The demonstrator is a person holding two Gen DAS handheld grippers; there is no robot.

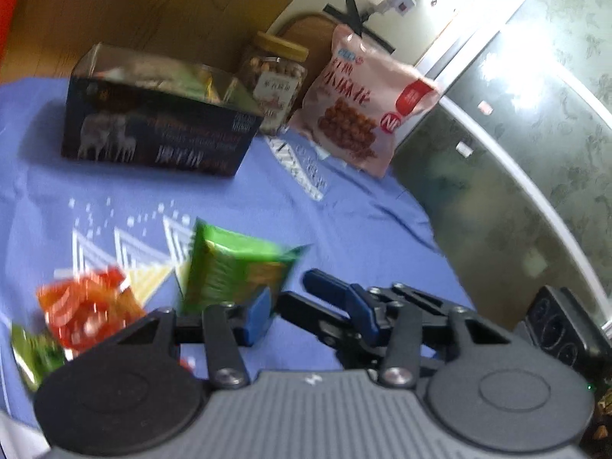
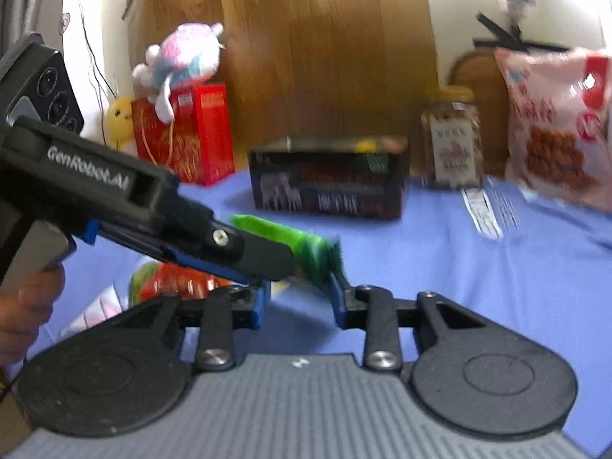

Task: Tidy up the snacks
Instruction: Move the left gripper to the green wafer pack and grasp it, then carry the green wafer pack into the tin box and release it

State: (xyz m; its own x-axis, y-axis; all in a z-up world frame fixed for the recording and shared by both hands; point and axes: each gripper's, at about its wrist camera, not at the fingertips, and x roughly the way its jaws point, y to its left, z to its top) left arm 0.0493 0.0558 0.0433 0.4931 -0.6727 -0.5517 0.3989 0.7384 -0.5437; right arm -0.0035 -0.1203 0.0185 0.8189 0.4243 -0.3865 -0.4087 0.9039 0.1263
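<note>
A green snack packet (image 1: 233,267) stands off the blue tablecloth (image 1: 344,206), gripped at its lower edge by my left gripper (image 1: 267,306); the right finger is hidden behind the other gripper. In the right wrist view the left gripper (image 2: 283,260) crosses from the left, shut on the green packet (image 2: 306,246). My right gripper (image 2: 300,300) is open just below the packet, jaws apart on either side of it. A red snack packet (image 1: 88,310) and another green packet (image 1: 34,355) lie at the left. A dark open box (image 1: 153,130) with snacks inside stands further back.
A jar of nuts (image 1: 275,80) and a pink snack bag (image 1: 367,103) stand behind the box. A red gift bag (image 2: 187,134) with plush toys (image 2: 183,61) is at the far left. A wooden panel (image 2: 329,49) and a glass door (image 1: 535,153) bound the table.
</note>
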